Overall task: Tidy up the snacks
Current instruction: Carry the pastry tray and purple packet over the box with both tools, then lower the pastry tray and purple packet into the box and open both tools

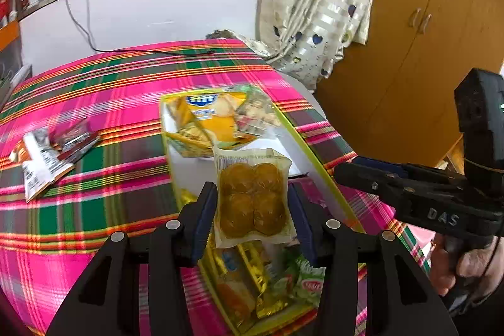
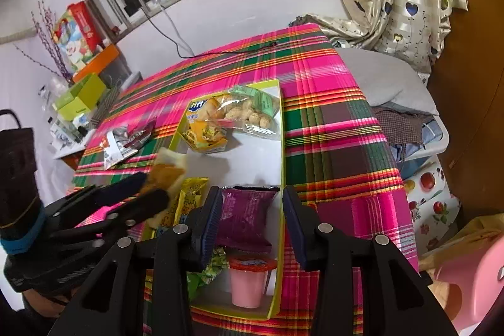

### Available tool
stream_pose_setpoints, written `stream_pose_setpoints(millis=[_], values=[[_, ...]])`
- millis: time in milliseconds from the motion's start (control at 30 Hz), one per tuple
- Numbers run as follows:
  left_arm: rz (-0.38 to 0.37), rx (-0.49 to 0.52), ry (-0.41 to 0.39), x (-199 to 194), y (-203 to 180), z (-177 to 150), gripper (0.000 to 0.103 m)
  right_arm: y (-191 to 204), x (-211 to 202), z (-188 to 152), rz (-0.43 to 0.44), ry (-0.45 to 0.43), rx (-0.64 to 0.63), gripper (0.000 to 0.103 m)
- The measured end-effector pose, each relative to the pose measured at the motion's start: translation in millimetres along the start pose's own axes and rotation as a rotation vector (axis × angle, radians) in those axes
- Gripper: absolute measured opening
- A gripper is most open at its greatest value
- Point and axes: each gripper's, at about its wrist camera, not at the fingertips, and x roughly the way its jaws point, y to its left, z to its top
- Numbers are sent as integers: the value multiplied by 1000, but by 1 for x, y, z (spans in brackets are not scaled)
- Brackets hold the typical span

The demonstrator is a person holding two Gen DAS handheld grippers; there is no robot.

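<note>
A shallow box (image 1: 315,147) with a yellow-green rim and a white floor is laid on a table covered by a pink, green and brown plaid cloth (image 1: 110,166); every place below is given relative to that box.

Above the box's near half, a clear packet of 4 brown round snacks (image 1: 253,200) is held upright in the left gripper (image 1: 252,203). The packet is seen between the 2 blue-padded fingers (image 1: 204,210), touching the left one, while a gap is seen at the right one, so a firm pinch cannot be confirmed.

At the box's far end, a yellow packet (image 2: 204,128) and a clear bag of small round biscuits (image 2: 252,112) are piled together. At the box's near end, a purple packet (image 2: 247,216) is lying flat, and a pink cup with a red foil lid (image 2: 250,279) is standing just nearer than it.

The right gripper (image 2: 252,219) is held over the purple packet with its jaws spread; its pads are not pressed on the packet.

Well to the left of the box, several loose wrappers (image 1: 47,156) are scattered on the cloth.
</note>
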Motion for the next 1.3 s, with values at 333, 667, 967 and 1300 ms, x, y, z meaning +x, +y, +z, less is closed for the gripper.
stream_pose_setpoints(millis=[333,667,967,1300], values=[[-4,15,104,42,-13,-3,50,-7,-3,0,8,-4,18,38],[-91,-18,124,42,-14,-4,59,-6,-5,1,20,-10,13,38],[-98,-62,58,12,1,-9,59,2,-13,-2,17,-23,1,38],[4,-92,-2,-23,21,-20,59,24,-22,-8,24,-37,-38,38]])
